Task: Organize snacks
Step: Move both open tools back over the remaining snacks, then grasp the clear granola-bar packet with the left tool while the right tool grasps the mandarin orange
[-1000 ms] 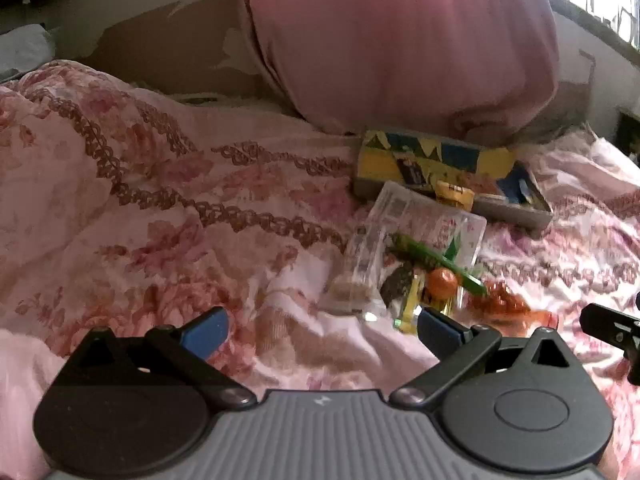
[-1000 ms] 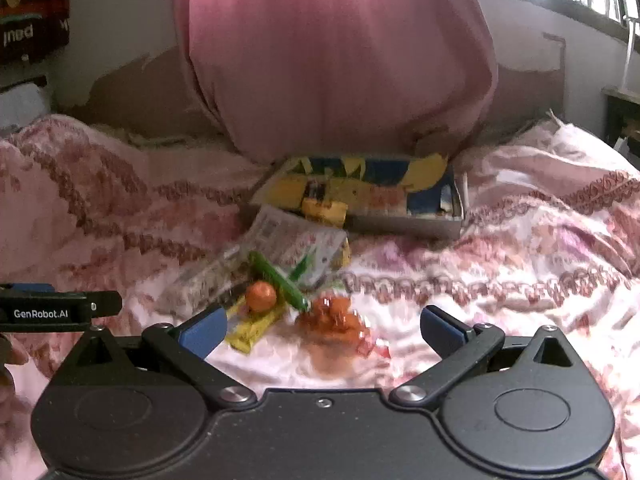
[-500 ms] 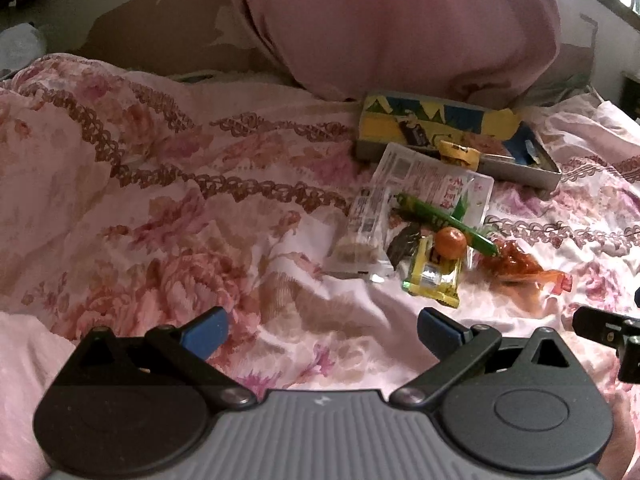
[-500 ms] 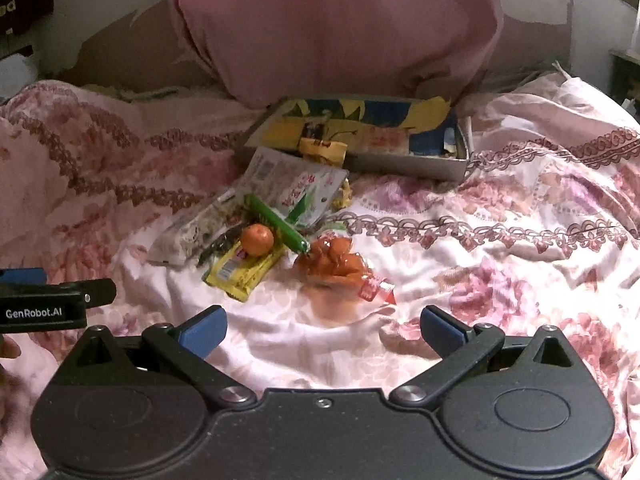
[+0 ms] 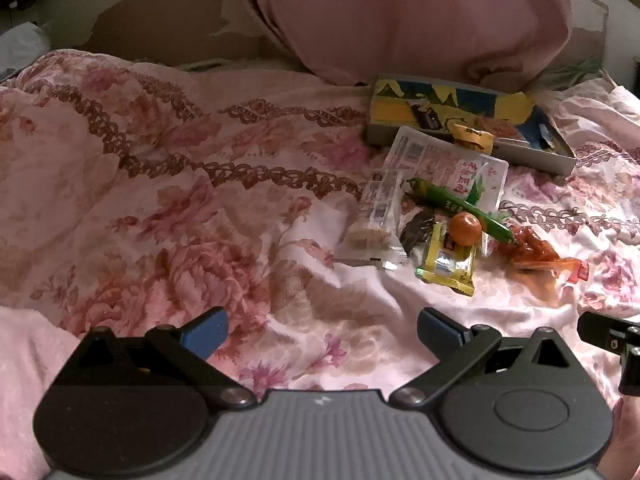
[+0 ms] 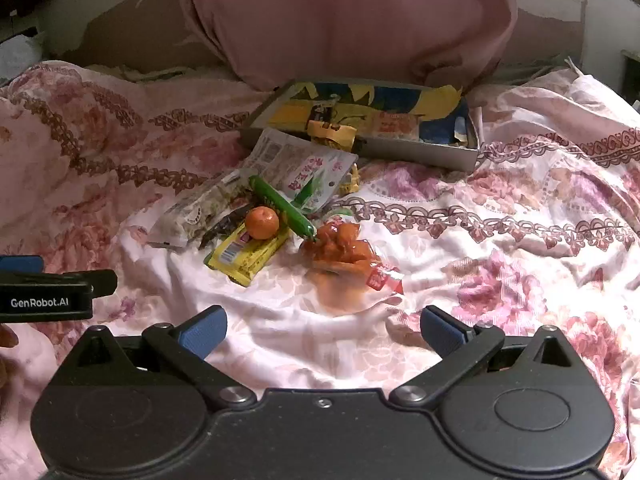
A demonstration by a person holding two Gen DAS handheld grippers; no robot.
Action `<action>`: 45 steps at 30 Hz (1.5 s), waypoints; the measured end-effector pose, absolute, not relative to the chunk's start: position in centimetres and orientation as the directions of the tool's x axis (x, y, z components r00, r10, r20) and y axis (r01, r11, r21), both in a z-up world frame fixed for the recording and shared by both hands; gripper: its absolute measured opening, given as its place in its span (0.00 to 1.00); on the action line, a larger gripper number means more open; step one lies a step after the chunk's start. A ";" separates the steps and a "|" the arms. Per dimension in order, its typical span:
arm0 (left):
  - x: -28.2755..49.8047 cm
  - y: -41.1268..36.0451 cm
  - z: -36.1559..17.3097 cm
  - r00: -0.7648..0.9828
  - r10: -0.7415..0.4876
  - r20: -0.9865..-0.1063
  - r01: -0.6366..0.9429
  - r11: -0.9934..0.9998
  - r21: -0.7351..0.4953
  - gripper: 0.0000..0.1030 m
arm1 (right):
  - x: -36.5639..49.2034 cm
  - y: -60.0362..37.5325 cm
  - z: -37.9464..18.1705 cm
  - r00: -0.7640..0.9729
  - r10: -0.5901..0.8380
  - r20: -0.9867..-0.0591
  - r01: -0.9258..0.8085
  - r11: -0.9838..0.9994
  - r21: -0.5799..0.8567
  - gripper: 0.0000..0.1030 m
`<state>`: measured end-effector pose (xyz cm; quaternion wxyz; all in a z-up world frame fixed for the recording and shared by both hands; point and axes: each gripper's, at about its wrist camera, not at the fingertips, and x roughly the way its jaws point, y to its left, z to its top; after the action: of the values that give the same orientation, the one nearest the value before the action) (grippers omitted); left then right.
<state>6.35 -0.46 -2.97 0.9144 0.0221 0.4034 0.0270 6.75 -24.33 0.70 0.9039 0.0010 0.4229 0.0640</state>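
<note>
Both cameras have tilted down; each hand-held gripper point(image 5: 320, 330) point(image 6: 322, 330) gapes empty, snack pile point(image 6: 276, 220) mid-frame, nothing boxed yet.

Bare bedspread point(image 6: 520, 280) lies between the right hand-held gripper point(image 6: 323, 330) and the snack pile point(image 6: 276, 216); tray point(image 6: 400, 148) and pink pillow point(image 6: 348, 20) block behind.

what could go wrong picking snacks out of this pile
The orange sits loose on the yellow bar; pulling the bar could send it rolling across the rumpled quilt. The green stick lies across several packets, so lifting one may drag others. The orange bag is soft and glossy; the open right gripper may slip on it or pinch quilt as well.
</note>
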 end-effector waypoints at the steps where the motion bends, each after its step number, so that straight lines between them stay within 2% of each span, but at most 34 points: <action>1: 6.3 -0.4 -3.0 0.672 0.068 -0.737 -0.033 0.998 0.061 1.00 | 6.7 -24.3 0.7 0.633 0.116 -0.765 -0.115 0.992 0.055 1.00; 28: 7.0 0.3 -3.1 0.648 0.083 -0.757 -0.057 0.997 0.060 1.00 | 7.9 -23.7 -0.1 0.575 0.150 -0.804 -0.161 0.985 0.068 0.99; 37: 9.2 0.1 -3.4 0.605 0.074 -0.793 -0.045 0.997 0.059 1.00 | 9.9 -23.1 -0.1 0.568 0.161 -0.807 -0.237 0.971 0.027 0.99; 45: 12.0 -0.7 -3.4 0.616 0.066 -0.785 -0.008 0.997 0.078 1.00 | 12.7 -23.6 -0.4 0.568 0.165 -0.806 -0.269 0.963 0.008 0.99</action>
<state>11.98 -0.69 -3.38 0.8983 0.0333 0.4377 0.0206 12.74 -23.57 -0.39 0.8835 -0.0578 0.4483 0.1229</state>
